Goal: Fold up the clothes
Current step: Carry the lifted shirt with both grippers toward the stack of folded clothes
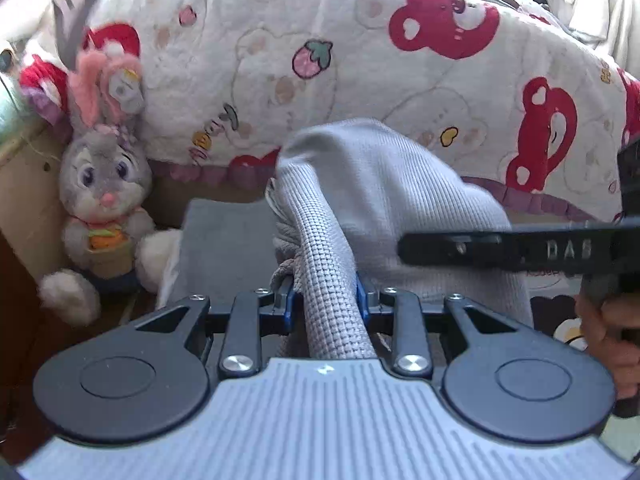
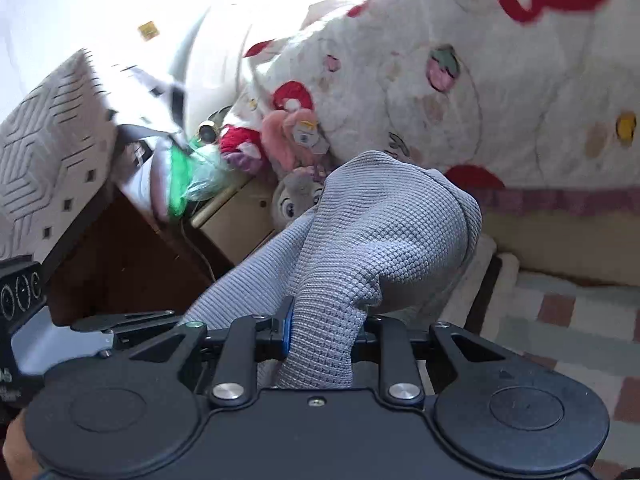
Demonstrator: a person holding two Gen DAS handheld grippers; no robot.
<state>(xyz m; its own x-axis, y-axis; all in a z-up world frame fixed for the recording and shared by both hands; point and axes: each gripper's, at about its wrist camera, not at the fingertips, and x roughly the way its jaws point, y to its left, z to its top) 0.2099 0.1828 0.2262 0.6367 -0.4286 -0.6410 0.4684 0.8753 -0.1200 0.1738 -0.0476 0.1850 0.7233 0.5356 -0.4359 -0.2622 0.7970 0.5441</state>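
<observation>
Two grippers each grasp the same grey waffle-knit garment, lifted clear of any surface.

From the left wrist, the left gripper (image 1: 327,300) has its blue-padded fingers (image 1: 361,294) clenched on a thick rolled bunch of the grey waffle-knit garment (image 1: 384,184), which billows up and forward in front of a white fleece blanket printed with red bears and strawberries (image 1: 360,60). A grey plush rabbit with pink ears (image 1: 104,184) sits at the left against a beige cabinet. The other tool's black bar crosses in from the right, with a hand (image 1: 608,344) below it.

From the right wrist, the right gripper (image 2: 324,328) likewise pinches a gathered fold of the garment (image 2: 380,224), the cloth arching over toward the blanket (image 2: 500,92); a checked rug (image 2: 560,320) lies below at the right.

I judge this the lifting-and-spreading step, before any fold is made. Next, the two tools should draw apart to stretch the cloth flat, then lower it onto a clear surface.
</observation>
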